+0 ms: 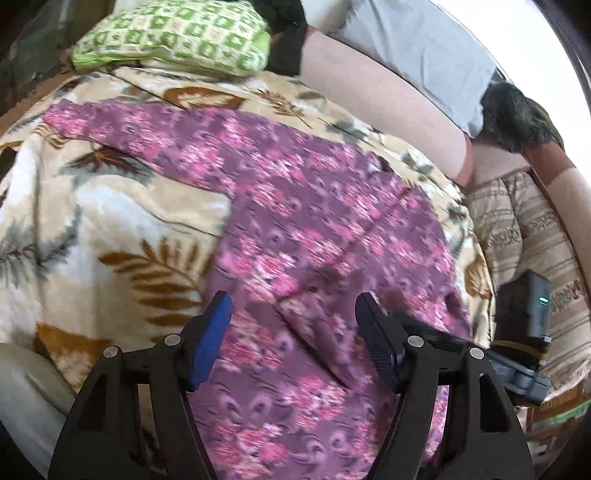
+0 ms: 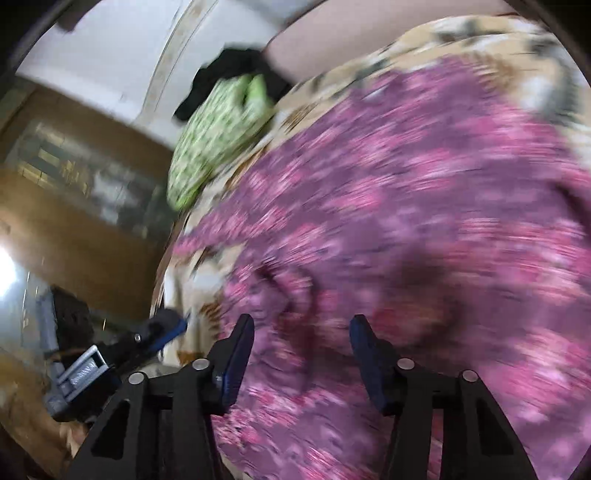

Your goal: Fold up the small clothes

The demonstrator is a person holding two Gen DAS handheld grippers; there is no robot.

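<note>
A purple garment with pink flowers (image 1: 314, 229) lies spread on a leaf-patterned blanket (image 1: 110, 206), one sleeve stretched toward the far left. My left gripper (image 1: 291, 306) is open just above the garment's near part, with nothing between its blue pads. The same garment (image 2: 406, 221) fills the right wrist view, blurred by motion. My right gripper (image 2: 301, 328) is open over its folds and holds nothing. The right gripper's body (image 1: 517, 365) shows at the right of the left wrist view. The left gripper (image 2: 162, 332) shows at the lower left of the right wrist view.
A green checked pillow (image 1: 177, 37) lies at the far end of the blanket, with dark cloth (image 1: 284, 33) beside it. A pale bolster (image 1: 380, 96) runs along the right. A striped cover (image 1: 524, 236) lies beyond the blanket's right edge. Wooden furniture (image 2: 74, 206) stands at the left.
</note>
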